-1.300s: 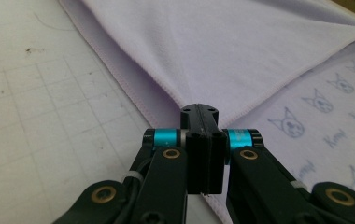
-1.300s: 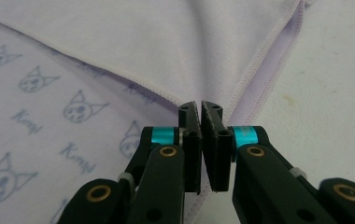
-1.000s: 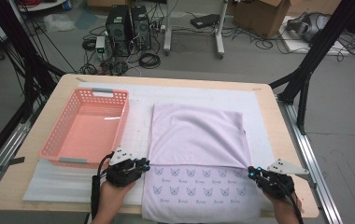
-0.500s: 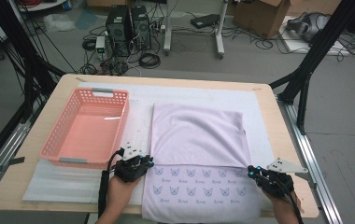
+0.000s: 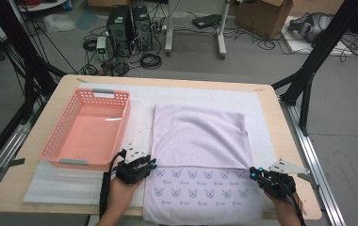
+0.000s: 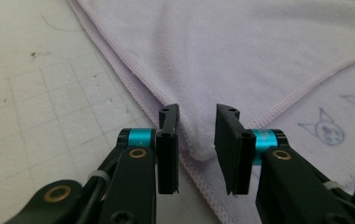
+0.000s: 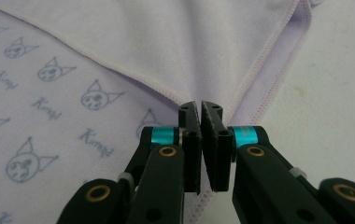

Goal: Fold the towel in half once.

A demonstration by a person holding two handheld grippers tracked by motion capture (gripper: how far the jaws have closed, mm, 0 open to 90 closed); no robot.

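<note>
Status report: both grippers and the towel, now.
Left gripper open, straddling folded corner of towel. Right gripper shut at opposite corner. Pink basket alongside, not obstructing.

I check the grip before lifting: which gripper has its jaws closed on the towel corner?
The right gripper: its jaws pinch the towel corner. The left gripper is open around its corner.

High view overlooks the table [image 5: 271, 101]; gripper views closely share the towel [image 5: 198, 136].

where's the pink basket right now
In the high view the pink basket sits on the table's left half, on the white mat, just left of the folded lilac towel and beyond the left gripper.
</note>
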